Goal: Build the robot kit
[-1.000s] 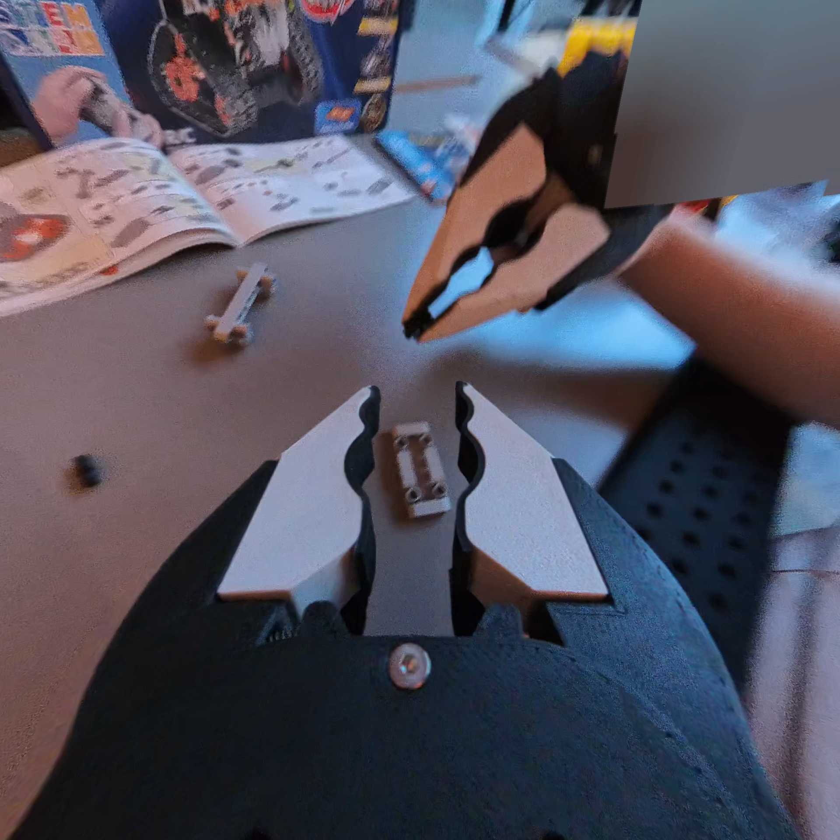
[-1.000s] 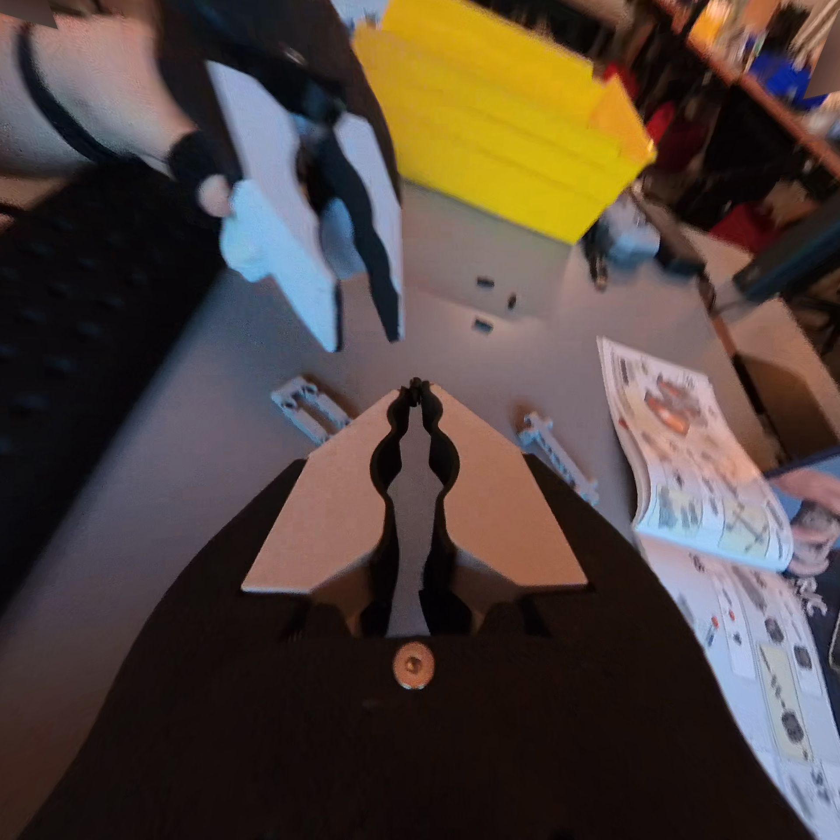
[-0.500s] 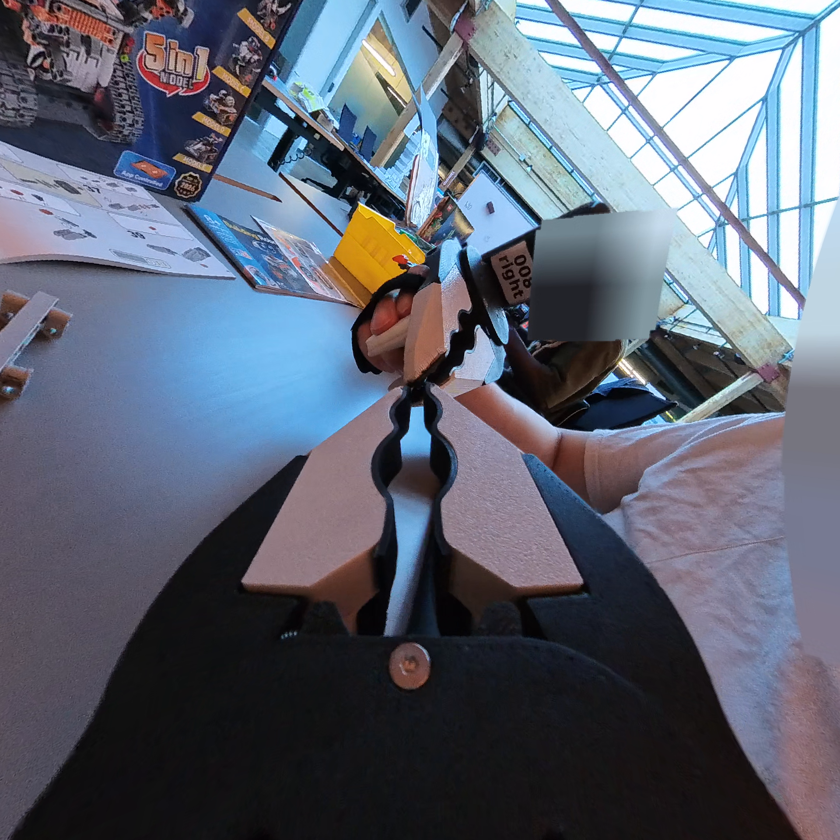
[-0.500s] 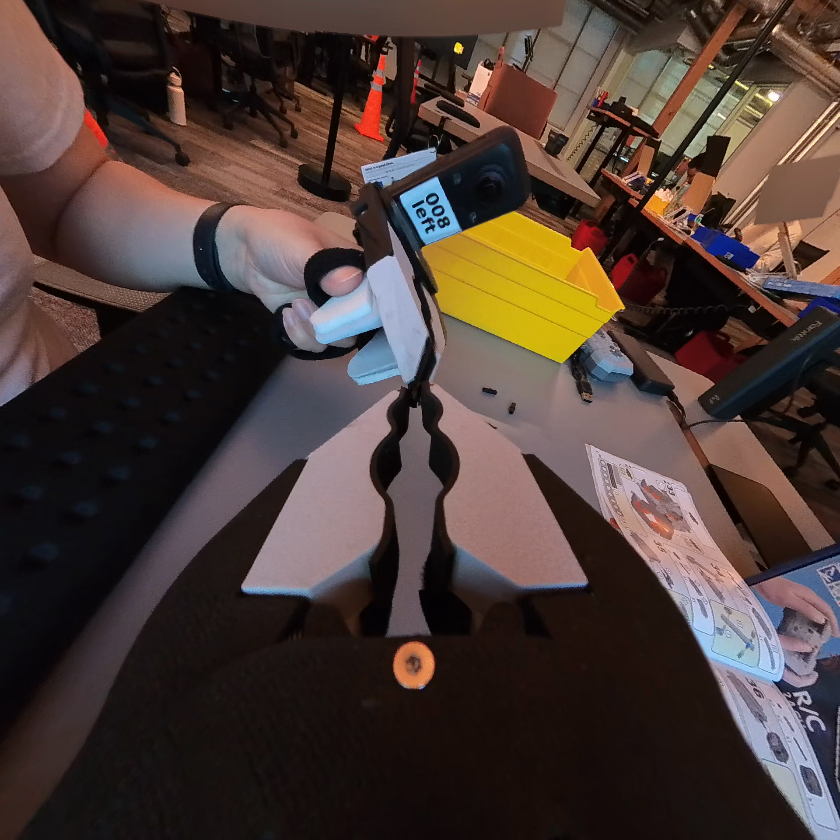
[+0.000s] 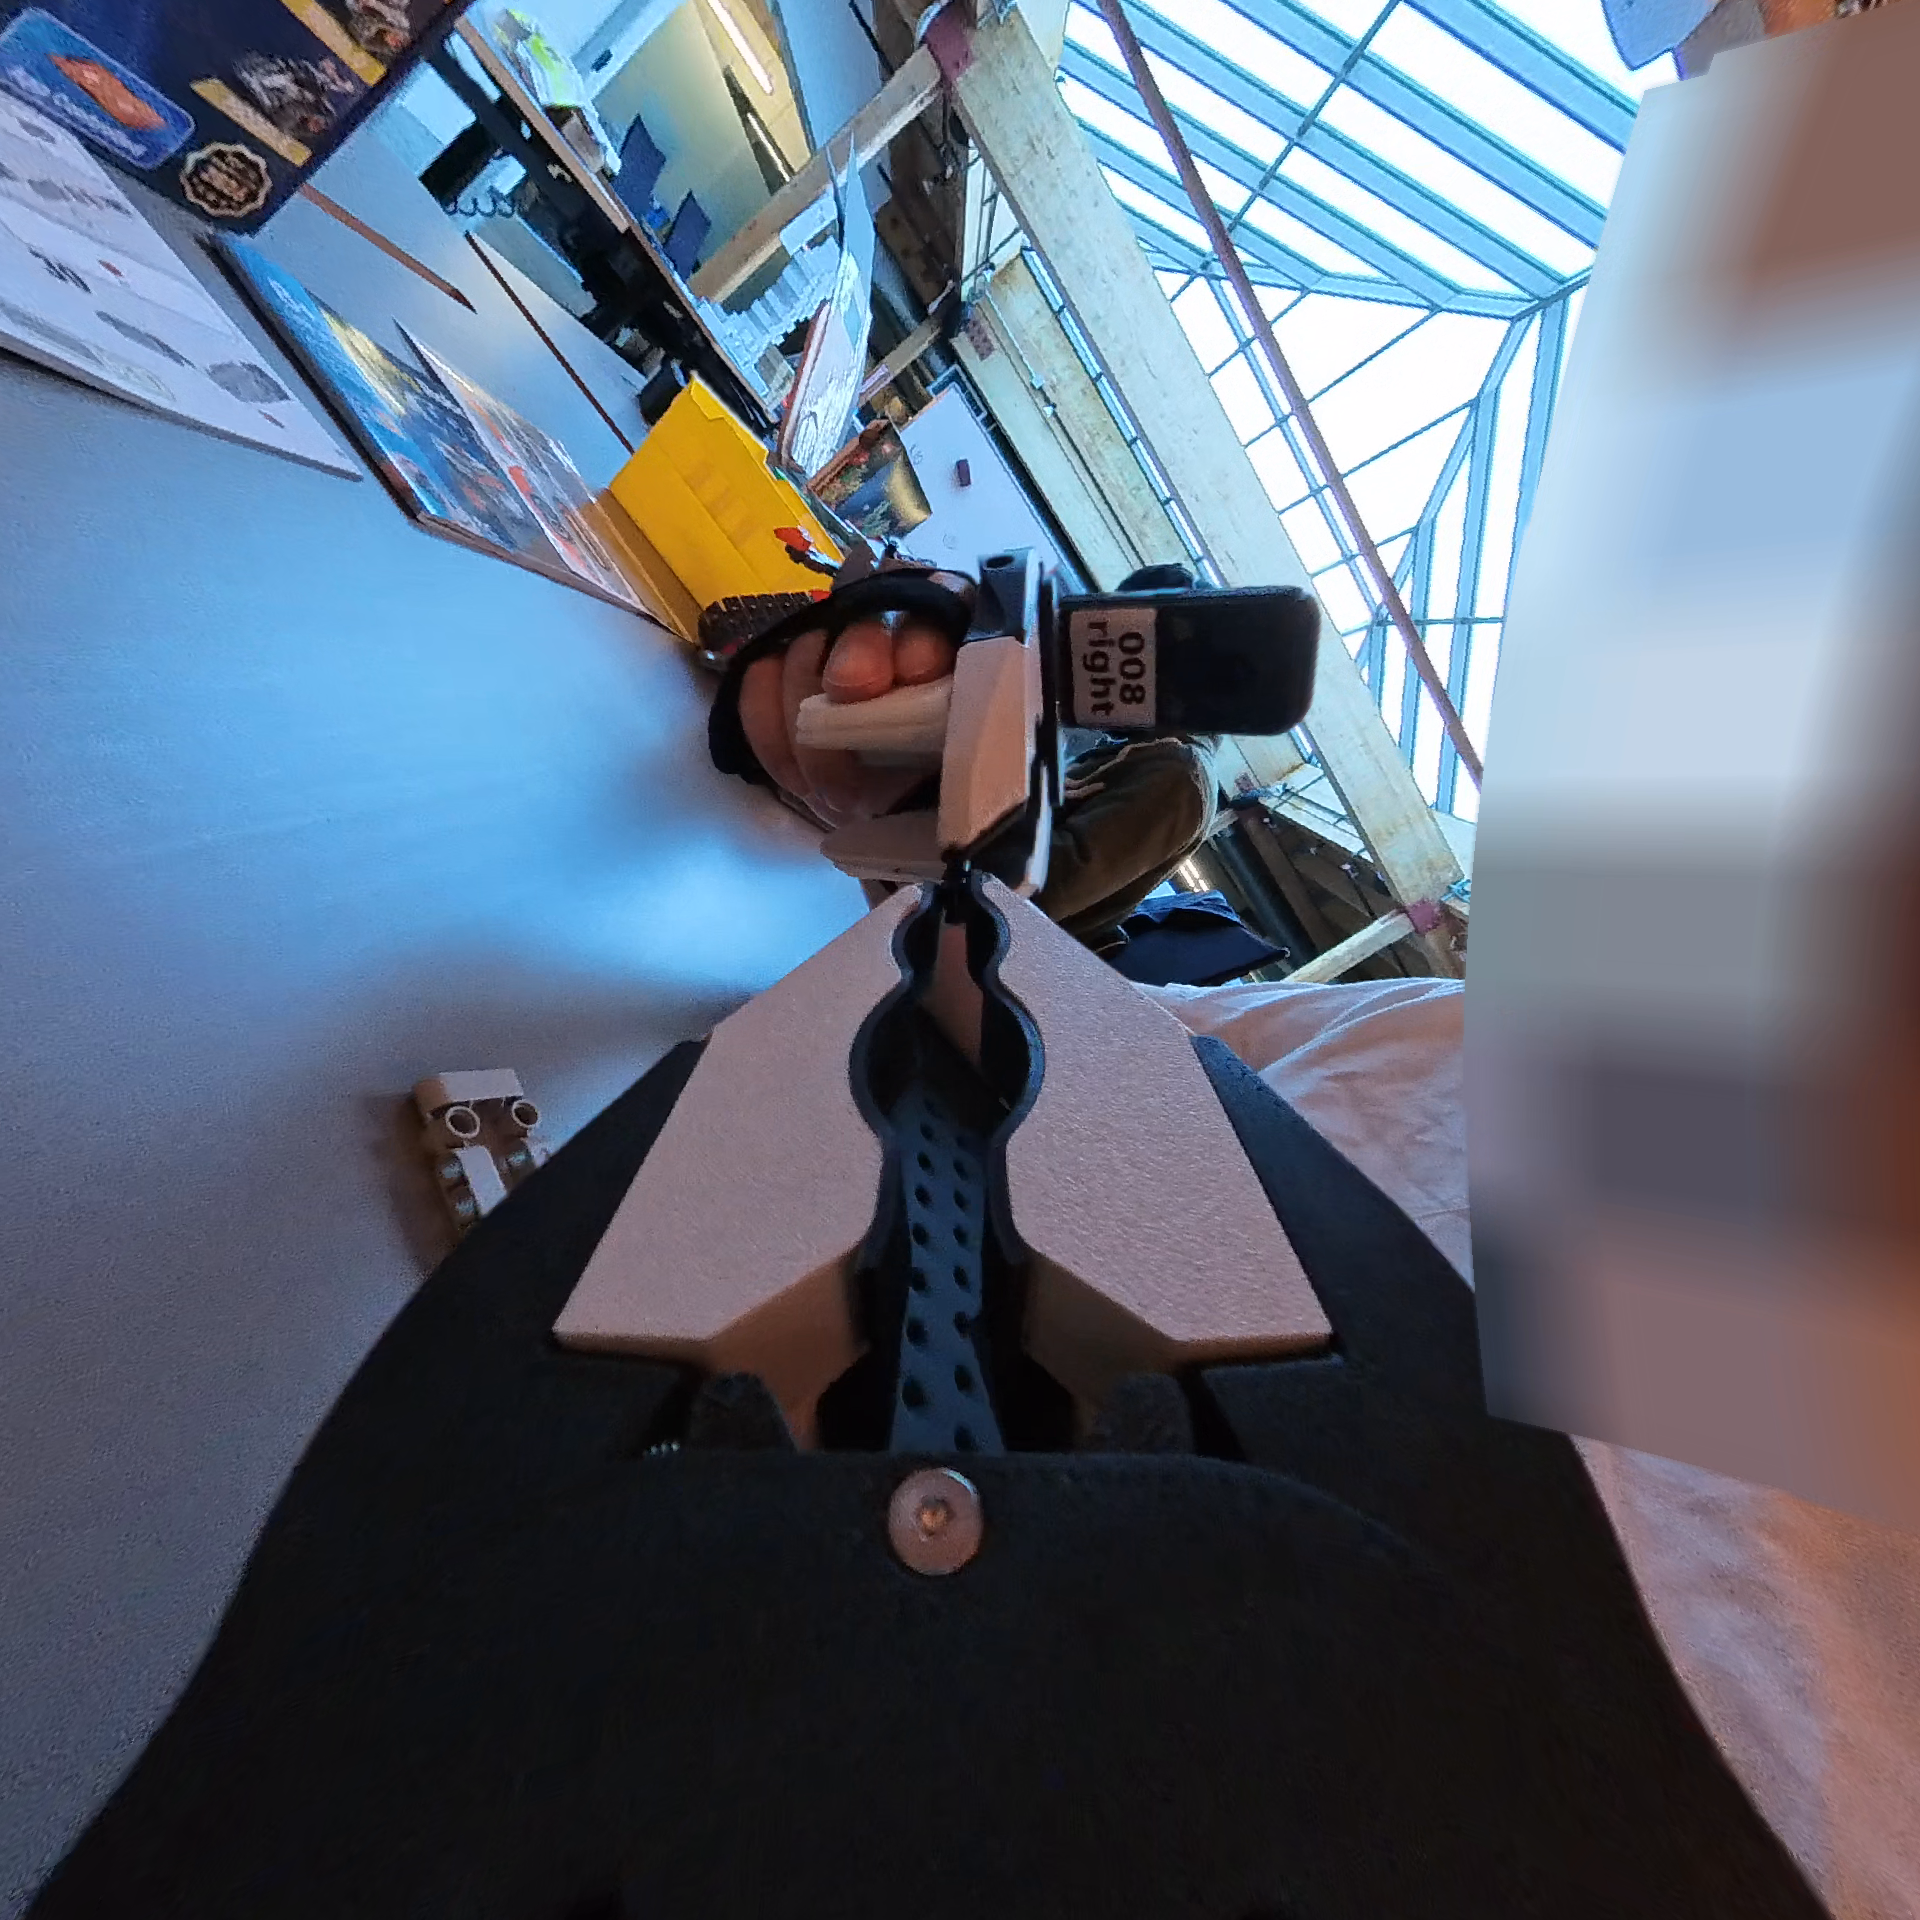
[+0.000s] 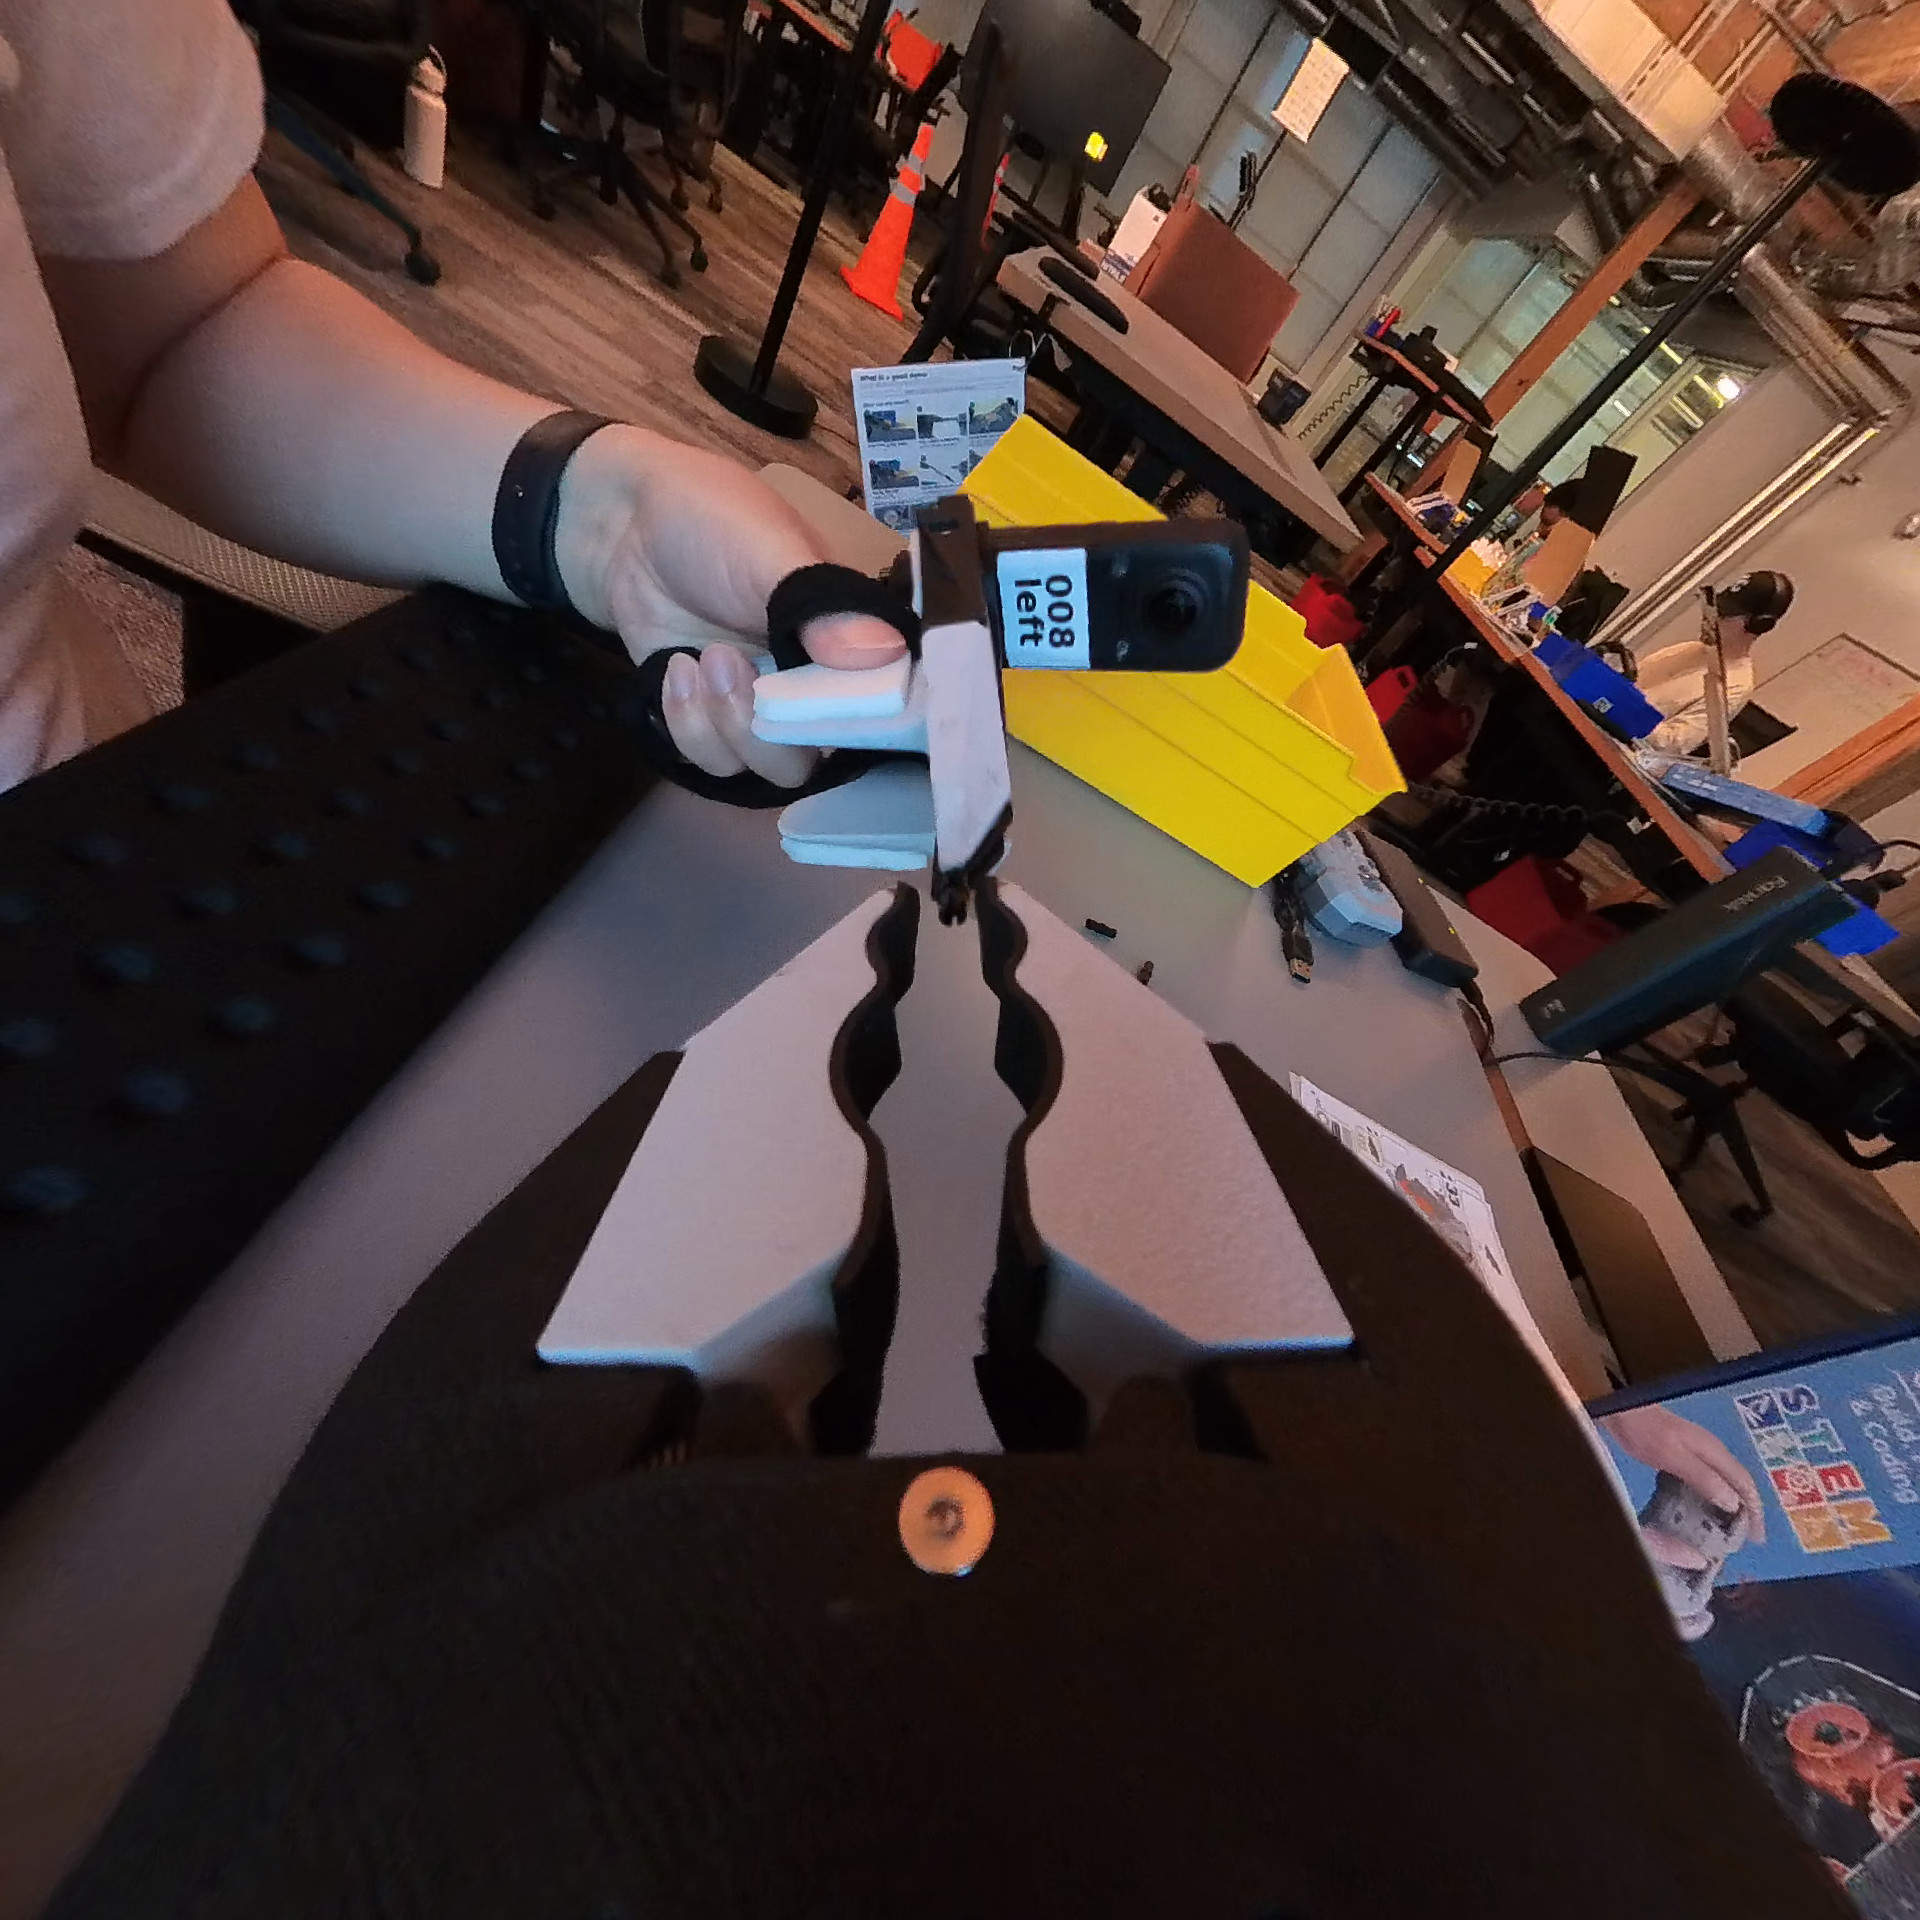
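Our left gripper [image 5: 951, 894], tips pressed together, noses between our right gripper's [image 6: 945, 925] slightly spread fingers; grey brick [image 5: 478, 1132] lies near-left.

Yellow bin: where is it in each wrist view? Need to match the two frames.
Left wrist view: yellow bin sits upper centre-left, past the table's far edge, above the right gripper.
Right wrist view: yellow bin sits centre-right on the grey table, behind the left gripper.
Shared landmark: the open instruction booklet.
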`<control>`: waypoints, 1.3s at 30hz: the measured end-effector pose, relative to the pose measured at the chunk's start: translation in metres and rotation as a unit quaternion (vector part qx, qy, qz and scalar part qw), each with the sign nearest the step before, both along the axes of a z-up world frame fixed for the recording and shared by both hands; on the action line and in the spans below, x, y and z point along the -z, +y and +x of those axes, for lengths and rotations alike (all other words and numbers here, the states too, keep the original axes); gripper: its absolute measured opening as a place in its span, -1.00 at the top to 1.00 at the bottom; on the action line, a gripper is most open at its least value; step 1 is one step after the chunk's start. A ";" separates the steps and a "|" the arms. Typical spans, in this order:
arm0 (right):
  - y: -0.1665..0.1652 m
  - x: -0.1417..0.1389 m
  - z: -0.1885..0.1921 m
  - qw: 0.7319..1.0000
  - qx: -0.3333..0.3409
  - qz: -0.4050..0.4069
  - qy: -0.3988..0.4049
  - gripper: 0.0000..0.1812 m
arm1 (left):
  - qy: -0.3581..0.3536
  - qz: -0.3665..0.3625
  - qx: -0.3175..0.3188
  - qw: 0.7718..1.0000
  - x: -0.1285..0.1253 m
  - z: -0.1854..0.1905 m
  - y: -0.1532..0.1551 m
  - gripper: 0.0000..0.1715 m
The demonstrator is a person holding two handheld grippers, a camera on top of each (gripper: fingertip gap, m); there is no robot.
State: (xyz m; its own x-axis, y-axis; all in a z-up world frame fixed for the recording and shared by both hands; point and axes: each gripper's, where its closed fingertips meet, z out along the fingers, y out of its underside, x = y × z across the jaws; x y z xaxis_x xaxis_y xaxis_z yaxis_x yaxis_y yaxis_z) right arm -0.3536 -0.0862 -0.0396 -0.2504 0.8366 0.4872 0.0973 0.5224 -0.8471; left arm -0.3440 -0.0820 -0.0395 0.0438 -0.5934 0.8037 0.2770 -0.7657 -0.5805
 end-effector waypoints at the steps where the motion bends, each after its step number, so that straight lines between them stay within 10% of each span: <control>1: -0.001 0.000 0.000 1.000 0.000 0.003 -0.001 0.90 | 0.004 -0.003 0.002 1.000 0.002 0.001 0.000 0.99; 19: -0.002 0.006 0.000 1.000 0.002 0.016 -0.021 0.94 | -0.005 -0.022 0.021 1.000 0.005 0.001 -0.004 0.98; 24: 0.003 0.005 0.002 1.000 0.010 0.013 -0.020 0.95 | 0.063 0.041 -0.033 0.997 0.005 -0.016 0.002 0.59; 30: 0.018 0.013 0.005 0.999 0.036 0.014 -0.035 0.95 | 0.430 0.163 -0.127 0.879 0.068 -0.031 -0.006 0.45; 39: 0.036 0.025 0.009 0.996 0.065 0.013 -0.056 0.95 | 0.583 0.170 -0.116 0.786 0.112 -0.011 0.003 0.36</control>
State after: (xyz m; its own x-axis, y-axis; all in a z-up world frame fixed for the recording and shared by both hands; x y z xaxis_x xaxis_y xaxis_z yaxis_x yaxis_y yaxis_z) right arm -0.3442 -0.0506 -0.0647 -0.1956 0.8525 0.4847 0.2592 0.5216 -0.8129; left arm -0.3551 -0.0785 -0.1512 0.7720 -0.6322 -0.0656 -0.4852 -0.5195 -0.7033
